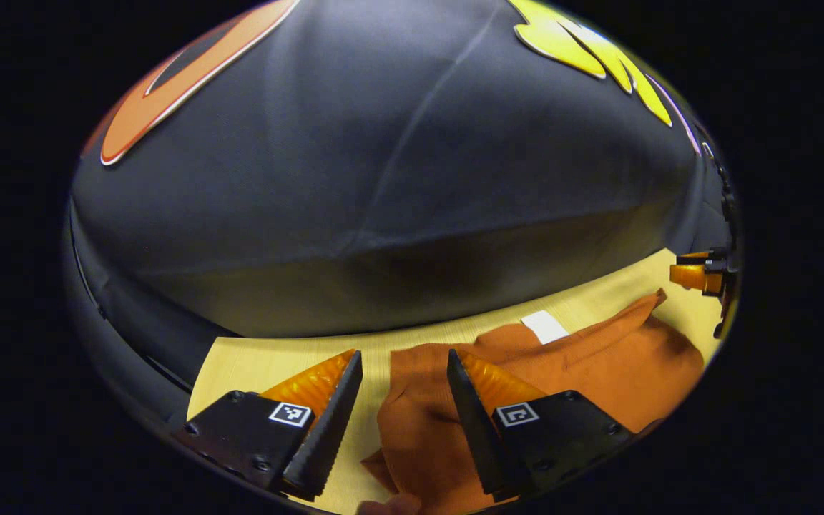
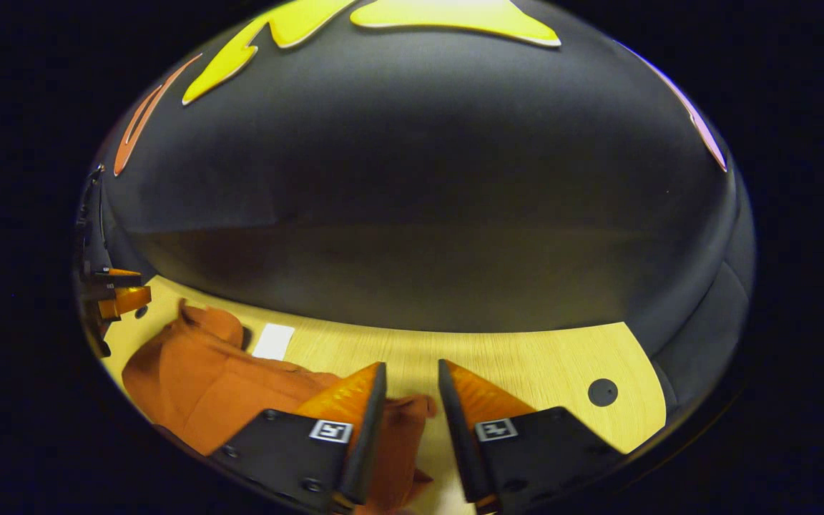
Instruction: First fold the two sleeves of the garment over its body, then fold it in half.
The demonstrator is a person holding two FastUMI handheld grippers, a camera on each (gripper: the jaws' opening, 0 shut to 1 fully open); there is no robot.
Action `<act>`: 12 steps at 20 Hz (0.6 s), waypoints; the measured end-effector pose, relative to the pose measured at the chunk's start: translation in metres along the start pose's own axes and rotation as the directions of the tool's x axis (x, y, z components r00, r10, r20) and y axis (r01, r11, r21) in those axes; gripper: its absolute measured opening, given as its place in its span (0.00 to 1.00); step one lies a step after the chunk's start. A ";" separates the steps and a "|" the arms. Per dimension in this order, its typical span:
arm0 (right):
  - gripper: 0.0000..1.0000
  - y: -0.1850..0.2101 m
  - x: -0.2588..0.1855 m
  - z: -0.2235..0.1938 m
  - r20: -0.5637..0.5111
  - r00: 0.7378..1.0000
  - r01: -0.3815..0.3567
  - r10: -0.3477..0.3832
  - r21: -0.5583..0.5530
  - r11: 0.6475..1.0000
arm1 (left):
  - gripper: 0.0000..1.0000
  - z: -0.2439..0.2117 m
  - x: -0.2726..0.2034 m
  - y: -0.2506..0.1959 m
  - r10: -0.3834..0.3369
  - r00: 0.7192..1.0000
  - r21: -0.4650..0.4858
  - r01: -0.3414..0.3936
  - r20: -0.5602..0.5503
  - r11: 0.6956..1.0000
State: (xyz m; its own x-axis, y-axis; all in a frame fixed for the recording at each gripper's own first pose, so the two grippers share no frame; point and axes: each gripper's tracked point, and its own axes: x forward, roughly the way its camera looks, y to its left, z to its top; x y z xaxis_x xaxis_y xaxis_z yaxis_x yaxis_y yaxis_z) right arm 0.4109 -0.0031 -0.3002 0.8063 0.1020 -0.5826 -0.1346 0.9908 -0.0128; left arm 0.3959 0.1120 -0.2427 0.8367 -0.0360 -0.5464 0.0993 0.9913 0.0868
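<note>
Table (image 2: 526, 357): pale wood-grain top, its far edge running along the foot of the black cloth wall (image 2: 419, 179). In the right gripper view, bare tabletop lies ahead and to the right of my fingers, with a round dark hole (image 2: 603, 392) near the right edge. In the left gripper view, a strip of bare wood shows between the wall and the cloth, plus a bare corner at lower left.

Garment (image 1: 598, 365): rust-orange, lying rumpled and flat on the table, with a white tag (image 1: 545, 326) at its far edge.

My left gripper (image 1: 403, 365): jaws spread wide, gripping nothing. The garment's near left part lies under the gap and beneath the right-hand finger; the left-hand finger is over bare wood.

My right gripper (image 2: 412, 375): jaws parted, narrower gap, nothing between them. A garment corner reaches under the left-hand finger and pokes into the gap; the rest spreads away to the left.

Each gripper shows at the far side edge of the other's view, beyond the garment.
</note>
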 end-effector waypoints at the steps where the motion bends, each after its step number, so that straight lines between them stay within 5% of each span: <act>1: 0.55 0.001 -0.011 0.002 -0.009 1.000 0.004 -0.004 -0.016 1.000 | 0.79 0.008 -0.012 0.000 -0.002 1.000 -0.024 0.002 0.019 1.000; 4: 0.58 0.011 -0.046 0.025 0.048 0.999 0.016 -0.015 -0.028 0.999 | 0.79 0.037 -0.049 -0.001 0.007 0.995 -0.038 -0.004 0.097 0.999; 5: 0.69 0.017 -0.061 0.034 0.070 0.997 0.016 -0.014 -0.024 1.000 | 0.79 0.050 -0.067 -0.005 0.015 0.991 -0.032 -0.011 0.130 0.999; 12: 0.71 0.032 -0.186 0.105 0.278 0.959 0.044 -0.049 0.024 0.999 | 0.92 0.120 -0.198 -0.002 0.101 0.939 -0.119 -0.065 0.330 0.991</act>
State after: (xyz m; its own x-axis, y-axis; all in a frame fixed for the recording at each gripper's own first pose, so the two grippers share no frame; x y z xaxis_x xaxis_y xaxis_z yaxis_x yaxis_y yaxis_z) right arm 0.3171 0.0188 -0.1067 0.9401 0.0736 -0.3327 -0.0847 0.9962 -0.0188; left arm 0.2948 0.1017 -0.0354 0.9731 0.0244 -0.2290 -0.0198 0.9996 0.0225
